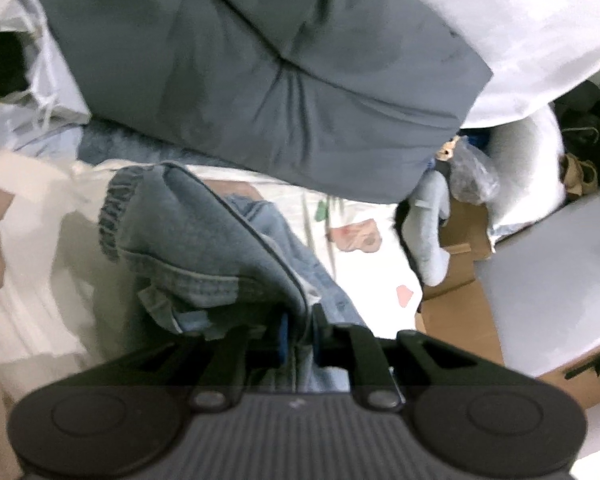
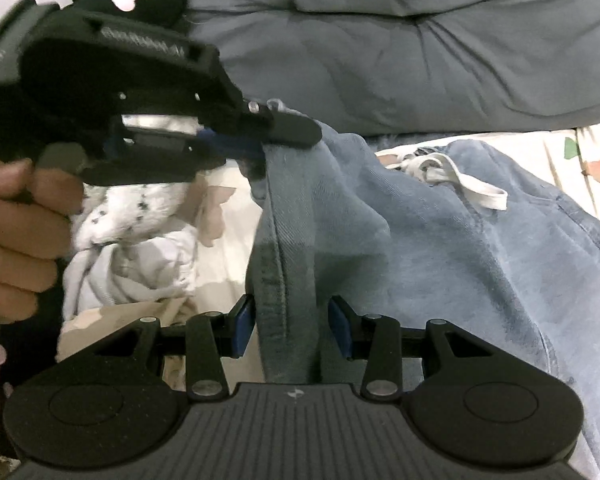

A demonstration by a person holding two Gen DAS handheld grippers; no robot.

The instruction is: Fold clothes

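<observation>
- Jeans are lying bunched up on a white sheet with little flowers, and one edge is being lifted off it.
- A thick seam of the jeans is running between the two claws.
- The left gripper is pinching the blue cloth, with its blue pads squeezed tight on a fold.
- From the right wrist view, the left gripper is biting the top of that seam, and a hand is holding its handle.
- The right gripper is sitting lower on the same seam. Its blue pads are standing apart on each side of the band, and I cannot tell if they are pressing on it.
- A white drawstring is poking out at the waist of the jeans.
- A big grey cushion is lying just behind the jeans.
- A spotted white cloth is lying in a crumpled heap beside the jeans.
- A brown cardboard box is sitting off to the side of the sheet.
</observation>
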